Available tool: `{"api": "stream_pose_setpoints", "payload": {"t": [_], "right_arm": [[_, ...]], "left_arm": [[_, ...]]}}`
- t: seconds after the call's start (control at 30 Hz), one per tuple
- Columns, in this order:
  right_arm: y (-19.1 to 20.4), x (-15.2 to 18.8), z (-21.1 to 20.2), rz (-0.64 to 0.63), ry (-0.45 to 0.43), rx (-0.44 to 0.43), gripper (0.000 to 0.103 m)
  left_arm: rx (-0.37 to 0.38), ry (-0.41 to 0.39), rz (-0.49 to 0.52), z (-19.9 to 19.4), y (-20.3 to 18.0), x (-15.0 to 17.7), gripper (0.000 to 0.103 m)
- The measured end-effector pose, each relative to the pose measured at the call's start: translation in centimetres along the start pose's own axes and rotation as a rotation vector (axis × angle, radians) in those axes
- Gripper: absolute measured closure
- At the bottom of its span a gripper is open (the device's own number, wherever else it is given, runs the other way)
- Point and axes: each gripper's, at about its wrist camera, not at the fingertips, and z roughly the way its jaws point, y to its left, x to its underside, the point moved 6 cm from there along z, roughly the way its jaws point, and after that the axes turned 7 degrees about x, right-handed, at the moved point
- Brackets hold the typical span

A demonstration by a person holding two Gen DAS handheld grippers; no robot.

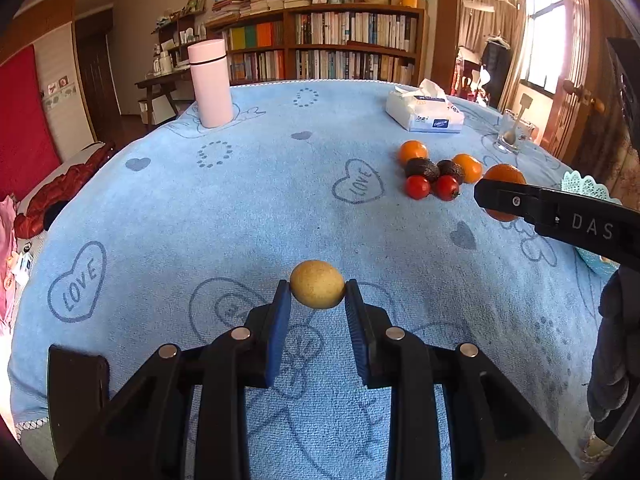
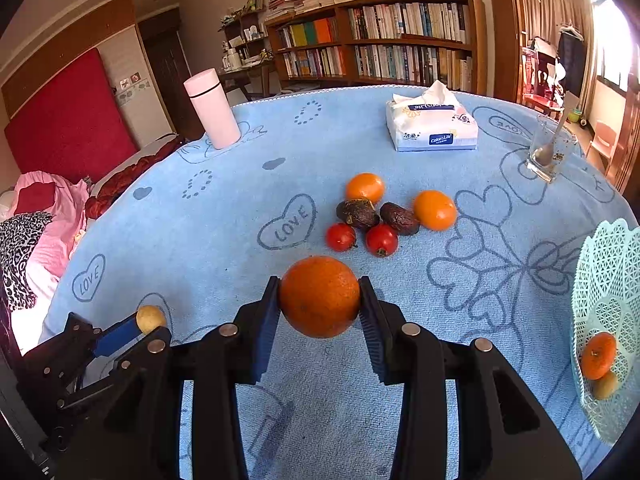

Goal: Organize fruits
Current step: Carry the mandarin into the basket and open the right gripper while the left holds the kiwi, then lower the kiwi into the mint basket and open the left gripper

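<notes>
Currently both tools are loaded. The left hand-held gripper [image 1: 318, 292] is closed to about the width of a small yellow-tan fruit [image 1: 317, 284], pinched between its blue pads above the tabletop [image 1: 280, 200]. The right hand-held gripper [image 2: 320, 300] is spread wider and clamps a large orange [image 2: 319, 297] at its sides.

The move ahead likely turns on the pale green lattice basket [image 2: 608, 292]: from the right wrist view it lies at about 3 o'clock of the held orange, near, with a small orange fruit [image 2: 599, 355] and a yellowish one already inside. The right tool is clearly the nearer one; the left sits well apart, at the opposite side.

Six loose fruits [image 2: 380, 216], two orange, two dark and wrinkled, two red, cluster at 12 o'clock of the right tool.

Readable writing: "LOVE" in the cloth's hearts, "DAS" on the right tool's arm, and "Colorlife" on the tissue pack [image 2: 434, 128], though small.
</notes>
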Motion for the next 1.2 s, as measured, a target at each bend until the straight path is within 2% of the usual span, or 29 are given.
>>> {"api": "stream_pose_setpoints", "payload": {"t": [0.33,0.57,0.73,0.97,1.0,1.1,1.2], "right_arm": [[-6.9,0.8,-3.3,0.112,-0.048,0.085,0.063],[-13.4,1.7,-5.8,0.209,-0.087,0.192,0.063],[-18.0,2.8,-7.5,0.263,-0.110,0.285,0.063],[-23.1,4.5,-9.0,0.341,-0.120,0.368,0.063],[-23.6,4.8,-9.1,0.353,-0.120,0.372,0.062],[-25.2,5.2,-9.7,0.390,-0.135,0.382,0.043],[-26.5,5.5,-10.7,0.411,-0.161,0.398,0.041]], "left_arm": [[0.035,0.000,0.057,0.0,-3.5,-0.4,0.075],[0.089,0.025,0.083,0.7,-6.3,-0.7,0.075],[0.105,0.029,0.121,1.0,-8.5,-1.0,0.075],[0.120,0.031,0.169,1.2,-11.4,-1.6,0.075],[0.125,0.032,0.174,1.3,-11.9,-1.7,0.075],[0.152,0.044,0.182,1.6,-13.2,-1.9,0.075],[0.165,0.048,0.199,1.9,-14.4,-2.1,0.075]]}}
